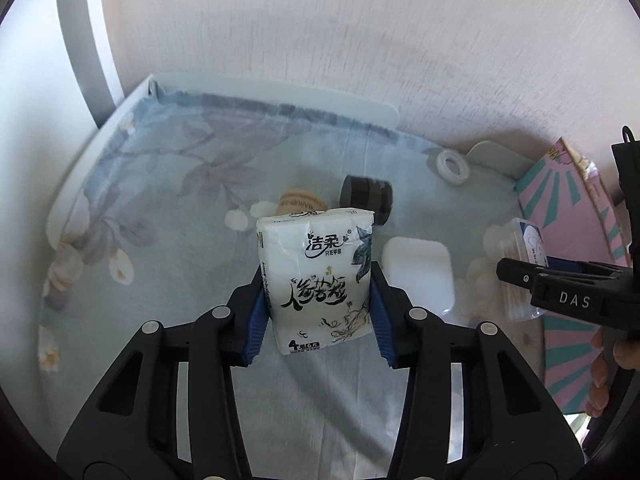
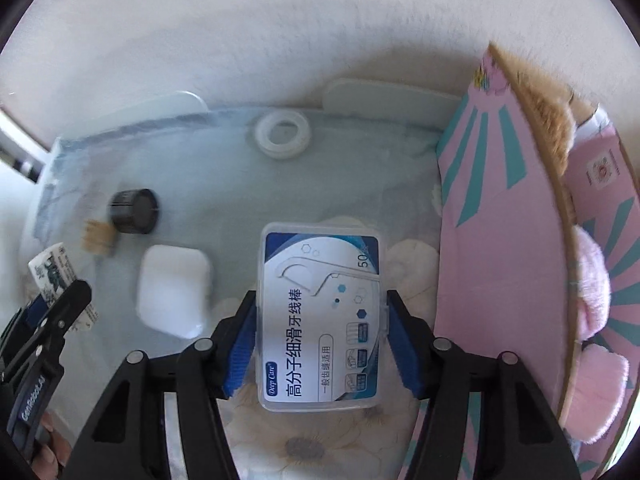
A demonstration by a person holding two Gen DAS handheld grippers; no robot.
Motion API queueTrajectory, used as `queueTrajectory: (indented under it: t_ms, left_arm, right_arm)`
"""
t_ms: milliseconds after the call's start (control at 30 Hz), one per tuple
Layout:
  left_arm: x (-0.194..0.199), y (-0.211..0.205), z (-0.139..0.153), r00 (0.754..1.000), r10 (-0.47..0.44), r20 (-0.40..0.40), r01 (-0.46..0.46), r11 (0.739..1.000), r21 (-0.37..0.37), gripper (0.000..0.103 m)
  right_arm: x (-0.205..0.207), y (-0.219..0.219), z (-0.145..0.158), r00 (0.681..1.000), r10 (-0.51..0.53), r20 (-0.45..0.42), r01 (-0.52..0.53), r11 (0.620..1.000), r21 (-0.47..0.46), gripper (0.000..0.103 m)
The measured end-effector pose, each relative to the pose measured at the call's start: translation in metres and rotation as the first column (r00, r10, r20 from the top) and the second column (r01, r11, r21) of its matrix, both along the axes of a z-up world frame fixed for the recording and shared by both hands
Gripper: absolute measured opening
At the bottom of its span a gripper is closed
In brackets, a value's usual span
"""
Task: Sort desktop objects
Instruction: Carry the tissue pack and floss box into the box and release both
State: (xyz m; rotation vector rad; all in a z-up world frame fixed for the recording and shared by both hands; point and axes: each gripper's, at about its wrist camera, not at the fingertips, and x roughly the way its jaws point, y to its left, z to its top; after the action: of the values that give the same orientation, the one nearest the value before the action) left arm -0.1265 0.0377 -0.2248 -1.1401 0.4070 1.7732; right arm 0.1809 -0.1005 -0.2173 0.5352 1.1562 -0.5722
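My left gripper (image 1: 318, 280) is shut on a white tissue pack (image 1: 318, 276) with black Chinese lettering, held above the floral cloth. My right gripper (image 2: 322, 312) is shut on a clear floss-pick box (image 2: 320, 320) with a blue and white label; the box also shows in the left wrist view (image 1: 520, 268), beside the right gripper (image 1: 516, 272). The tissue pack (image 2: 60, 280) and the left gripper (image 2: 68, 300) show at the left of the right wrist view.
On the cloth lie a white rounded case (image 1: 418, 270) (image 2: 172, 290), a black cylinder (image 1: 366, 196) (image 2: 134, 210), a tan item (image 1: 296, 200), and a white ring (image 1: 452, 166) (image 2: 282, 134). A pink and teal box (image 2: 500, 240) with plush items stands at the right.
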Motion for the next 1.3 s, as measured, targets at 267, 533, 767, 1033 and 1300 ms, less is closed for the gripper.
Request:
queueTrajectory:
  t_ms: [267, 533, 767, 1033, 1300]
  left_arm:
    - [-0.002, 0.001, 0.050, 0.997, -0.083, -0.006, 0.083, 0.996, -0.011, 0.041]
    - [0.011, 0.017, 0.113, 0.985, -0.167, -0.037, 0.170, 0.983, 0.075, 0.041]
    - [0.054, 0.047, 0.141, 0.950, -0.305, -0.060, 0.310, 0.943, 0.122, 0.041]
    - [0.113, 0.084, 0.156, 0.884, -0.462, -0.072, 0.468, 0.874, 0.134, 0.041]
    - [0.161, 0.117, 0.159, 0.818, -0.572, -0.069, 0.576, 0.808, 0.127, 0.041]
  right_arm:
    - [-0.028, 0.015, 0.063, 0.996, 0.015, 0.092, -0.013, 1.000, -0.023, 0.056]
    - [-0.053, 0.025, 0.124, 0.984, -0.036, 0.175, 0.050, 0.996, -0.078, 0.056]
    - [-0.081, 0.017, 0.141, 0.964, -0.115, 0.239, 0.151, 0.979, -0.140, 0.056]
    - [-0.130, 0.001, 0.143, 0.941, -0.246, 0.234, 0.284, 0.948, -0.142, 0.056]
    - [-0.174, -0.007, 0.129, 0.903, -0.367, 0.223, 0.395, 0.913, -0.101, 0.056]
